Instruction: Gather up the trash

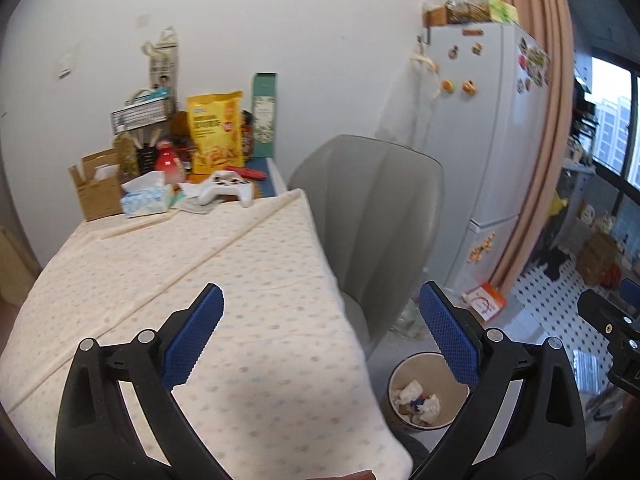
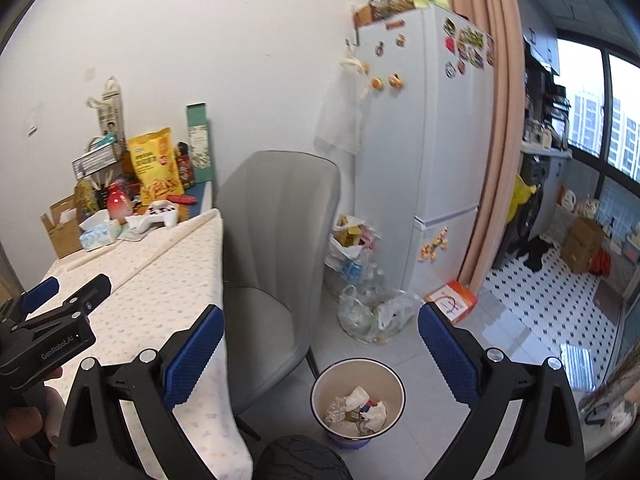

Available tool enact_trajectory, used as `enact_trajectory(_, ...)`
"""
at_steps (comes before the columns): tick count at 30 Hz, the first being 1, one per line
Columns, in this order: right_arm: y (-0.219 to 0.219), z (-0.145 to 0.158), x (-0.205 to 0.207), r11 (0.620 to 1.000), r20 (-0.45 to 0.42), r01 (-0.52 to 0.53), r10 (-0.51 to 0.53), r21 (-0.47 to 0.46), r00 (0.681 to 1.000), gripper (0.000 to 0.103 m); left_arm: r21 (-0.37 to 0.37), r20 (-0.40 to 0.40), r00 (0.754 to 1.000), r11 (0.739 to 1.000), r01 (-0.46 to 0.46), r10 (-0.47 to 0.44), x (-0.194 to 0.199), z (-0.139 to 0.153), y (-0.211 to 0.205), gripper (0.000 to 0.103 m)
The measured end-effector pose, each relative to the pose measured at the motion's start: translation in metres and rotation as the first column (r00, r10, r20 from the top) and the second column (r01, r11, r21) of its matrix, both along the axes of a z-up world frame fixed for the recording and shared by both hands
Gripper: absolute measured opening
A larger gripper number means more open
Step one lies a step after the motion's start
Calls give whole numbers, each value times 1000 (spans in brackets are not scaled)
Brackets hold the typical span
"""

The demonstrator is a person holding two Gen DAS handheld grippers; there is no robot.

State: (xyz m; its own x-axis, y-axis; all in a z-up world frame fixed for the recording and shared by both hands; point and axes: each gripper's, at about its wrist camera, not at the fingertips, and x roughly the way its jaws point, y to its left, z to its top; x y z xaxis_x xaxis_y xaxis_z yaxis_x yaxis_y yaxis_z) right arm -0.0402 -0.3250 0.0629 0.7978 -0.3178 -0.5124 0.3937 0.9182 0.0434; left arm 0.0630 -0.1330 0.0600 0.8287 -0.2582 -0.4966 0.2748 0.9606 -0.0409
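Observation:
A round waste bin (image 2: 357, 400) stands on the floor by the table's corner, with crumpled paper and wrappers (image 2: 360, 404) inside. In the left wrist view the bin (image 1: 428, 394) shows low right, partly behind a finger. My left gripper (image 1: 320, 312) hovers open over the table's near corner, nothing between its blue pads. My right gripper (image 2: 320, 330) is open too, raised above the bin and the chair seat, holding nothing. The left gripper (image 2: 60, 300) also shows at the left edge of the right wrist view.
A table under a dotted cloth (image 1: 192, 280) carries clutter at its far end: a tissue box (image 1: 144, 200), white game controller (image 1: 228, 190), yellow snack bag (image 1: 216, 136), cardboard box (image 1: 96, 188). A grey chair (image 2: 276, 248), a fridge (image 2: 428, 152) and plastic bags (image 2: 372, 312) stand beside it.

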Motion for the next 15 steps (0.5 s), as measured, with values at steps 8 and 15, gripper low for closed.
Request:
enact_trajectory(8,48,14,-8,997,36,-74,75,-38,997,95,-21,36,995,996,-92,92,-26,7,53,97)
enact_trajectory(15,80,19,-16,990,52,-133,135,-52,989,95,-35,65,986,988,-153,155,-45,15,90,97)
